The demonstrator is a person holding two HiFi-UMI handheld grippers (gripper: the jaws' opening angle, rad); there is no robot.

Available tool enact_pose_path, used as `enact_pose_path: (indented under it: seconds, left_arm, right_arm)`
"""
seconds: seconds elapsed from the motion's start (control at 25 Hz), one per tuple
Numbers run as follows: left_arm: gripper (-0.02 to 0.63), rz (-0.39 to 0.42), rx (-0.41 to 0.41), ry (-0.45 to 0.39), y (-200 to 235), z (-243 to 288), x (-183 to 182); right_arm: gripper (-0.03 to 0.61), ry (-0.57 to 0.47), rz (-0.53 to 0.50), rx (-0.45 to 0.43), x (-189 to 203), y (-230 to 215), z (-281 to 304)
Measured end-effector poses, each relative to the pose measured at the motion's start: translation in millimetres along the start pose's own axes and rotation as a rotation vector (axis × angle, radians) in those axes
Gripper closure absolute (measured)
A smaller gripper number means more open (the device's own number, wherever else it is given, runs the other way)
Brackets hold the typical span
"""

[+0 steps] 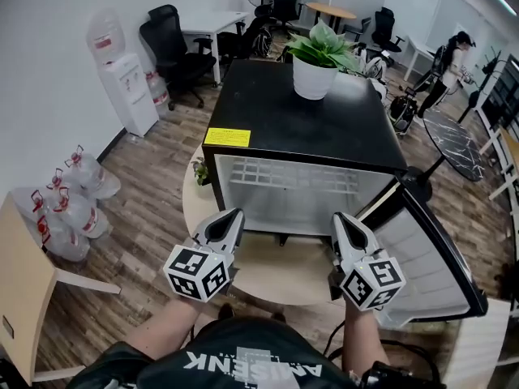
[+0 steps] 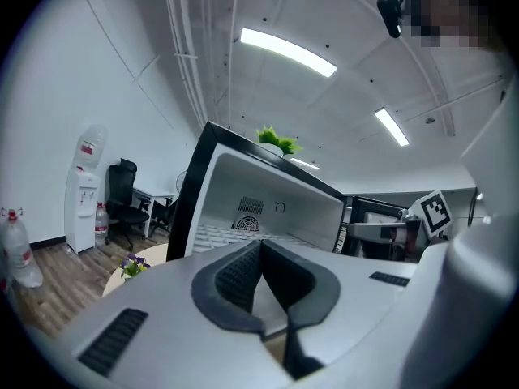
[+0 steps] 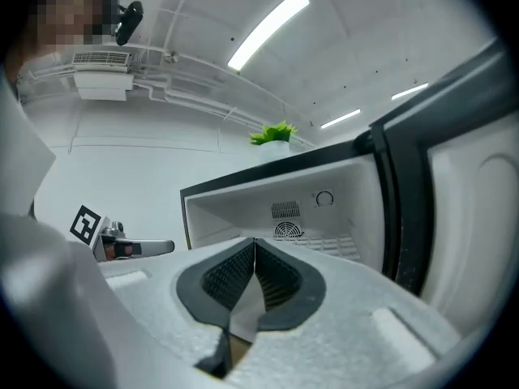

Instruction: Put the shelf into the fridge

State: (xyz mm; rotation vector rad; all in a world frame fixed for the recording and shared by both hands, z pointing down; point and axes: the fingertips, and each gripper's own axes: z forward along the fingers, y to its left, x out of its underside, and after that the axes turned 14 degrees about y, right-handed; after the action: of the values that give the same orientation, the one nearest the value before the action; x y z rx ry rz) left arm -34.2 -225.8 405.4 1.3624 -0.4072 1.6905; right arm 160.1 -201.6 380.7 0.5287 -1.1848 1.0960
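Observation:
A small black fridge (image 1: 308, 120) stands on a round table (image 1: 276, 270) with its door (image 1: 430, 258) swung open to the right. A white wire shelf (image 1: 288, 175) lies flat inside the fridge; it also shows as the shelf (image 2: 219, 232) and the shelf (image 3: 332, 241) in the gripper views. My left gripper (image 1: 235, 215) and right gripper (image 1: 339, 217) hover side by side just in front of the open fridge and point at it. Both are shut with nothing between their pads, as the left gripper (image 2: 261, 243) and right gripper (image 3: 255, 241) show close up.
A potted plant (image 1: 318, 59) sits on top of the fridge. A tiny flower pot (image 1: 200, 171) stands on the table at the fridge's left. Water bottles (image 1: 73, 201) and a dispenser (image 1: 126, 83) line the left wall. A person (image 1: 450, 59) stands far back right.

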Motion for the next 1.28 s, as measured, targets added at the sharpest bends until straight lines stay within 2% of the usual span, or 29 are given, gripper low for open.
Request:
enact_pose_path:
  seconds: [0.2,0.36,0.6,0.76,0.96,1.12,1.28]
  left_arm:
    - [0.611,0.061,0.012,-0.042,-14,-17,-15]
    - [0.611,0.109,0.022,-0.064,-24,-20,-24]
    - [0.611,0.098,0.030,-0.064,-27,-18,-27]
    - [0.611,0.113,0.013,-0.061,-26,-19,-29]
    - [0.611,0.115,-0.007,-0.048,-26,-17,-26]
    - [0.611,0.146,-0.066,-0.071,-23,-21,-28]
    - [0.611,0.136,-0.053,-0.075,-26,-21,-30]
  right_arm:
    - [0.571,-0.040,-0.019,0.032,-12,4,-21]
    - [0.571,-0.032,-0.058,0.082,-13,3,-30]
    - [0.572,-0.037,-0.044,0.099,-13,3,-37]
    - [0.572,-0.053,-0.015,0.146,-16,-5,-41]
    - [0.572,-0.044,-0.013,0.155,-15,-7,-43]
    - [0.572,-0.033,-0.038,0.195,-14,-10,-46]
    - [0.572,-0.039,-0.074,0.205,-17,-8,-50]
